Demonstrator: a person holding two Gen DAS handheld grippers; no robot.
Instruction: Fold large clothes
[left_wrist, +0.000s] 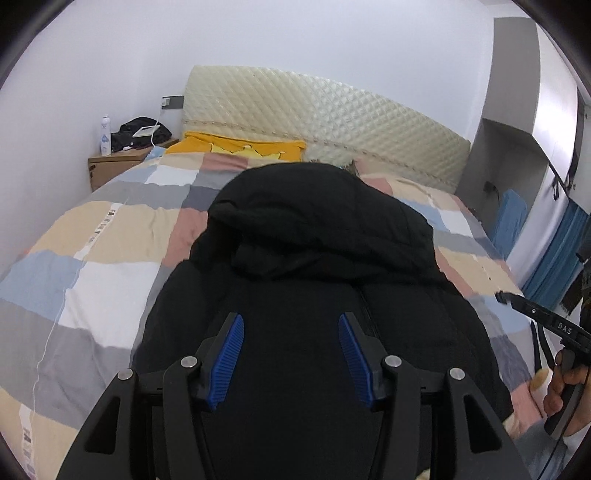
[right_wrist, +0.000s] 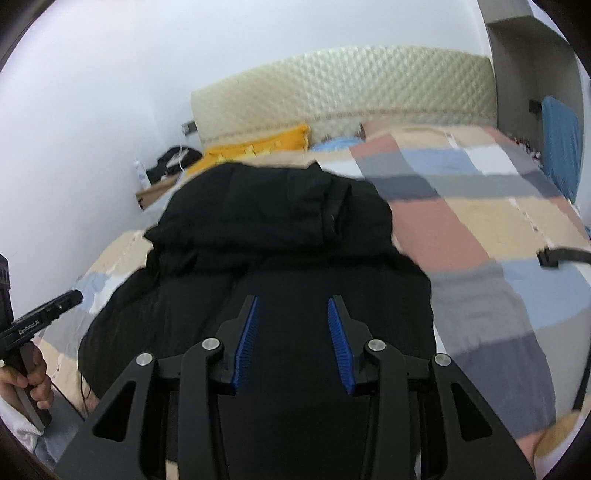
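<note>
A large black hooded jacket (left_wrist: 317, 258) lies on the patchwork bed cover (left_wrist: 96, 258), hood toward the headboard. My left gripper (left_wrist: 291, 321) hangs open above its lower body, blue pads apart, holding nothing. In the right wrist view the same jacket (right_wrist: 280, 229) lies on the bed cover (right_wrist: 480, 229), and my right gripper (right_wrist: 293, 306) is open above its lower part, empty. The right gripper shows at the right edge of the left wrist view (left_wrist: 535, 317). The left gripper shows at the left edge of the right wrist view (right_wrist: 44, 314).
A quilted cream headboard (left_wrist: 332, 110) stands at the far end with a yellow pillow (left_wrist: 236, 146) below it. A wooden nightstand (left_wrist: 118, 162) with a bottle and a black bag is at the far left. Blue fabric (left_wrist: 509, 214) hangs at the bed's right side.
</note>
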